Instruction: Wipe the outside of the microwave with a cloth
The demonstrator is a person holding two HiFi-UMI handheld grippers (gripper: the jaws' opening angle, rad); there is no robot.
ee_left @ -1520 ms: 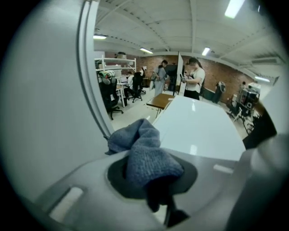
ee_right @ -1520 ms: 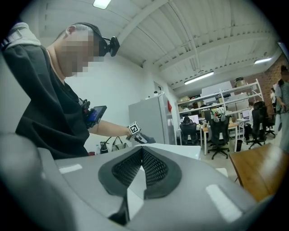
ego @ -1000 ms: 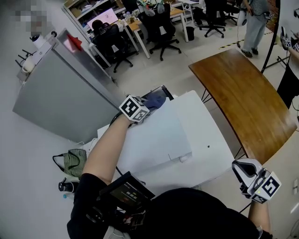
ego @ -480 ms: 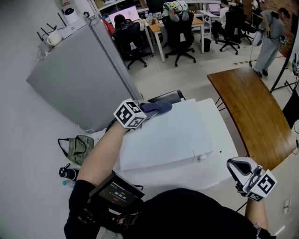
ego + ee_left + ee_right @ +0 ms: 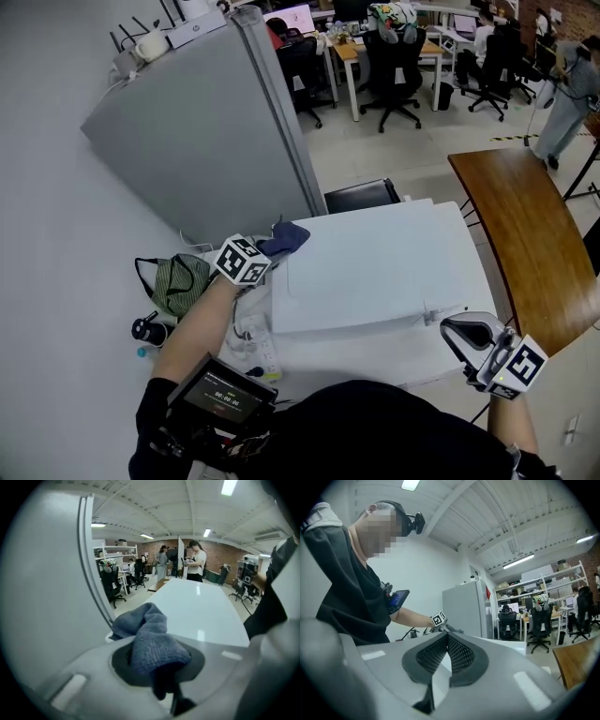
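The white microwave [image 5: 375,272] stands in the middle of the head view, its flat top facing me. My left gripper [image 5: 265,251] is shut on a grey-blue cloth [image 5: 284,238] at the microwave's back left corner, beside the refrigerator. In the left gripper view the cloth [image 5: 154,639] bulges out between the jaws, with the microwave top [image 5: 197,613] stretching away beyond it. My right gripper [image 5: 466,336] hangs off the microwave's front right corner, shut with nothing in it. In the right gripper view its pads [image 5: 461,656] meet.
A tall grey refrigerator [image 5: 216,122] rises close behind the left gripper. A wooden table [image 5: 525,234] lies to the right. A green bag [image 5: 173,281], a dark bottle [image 5: 148,330] and cables [image 5: 253,337] sit left of the microwave. Office chairs and people are farther back.
The left gripper and its cloth have slid along the microwave's back left edge toward me. The right gripper has stayed almost still, and my head view has shifted.
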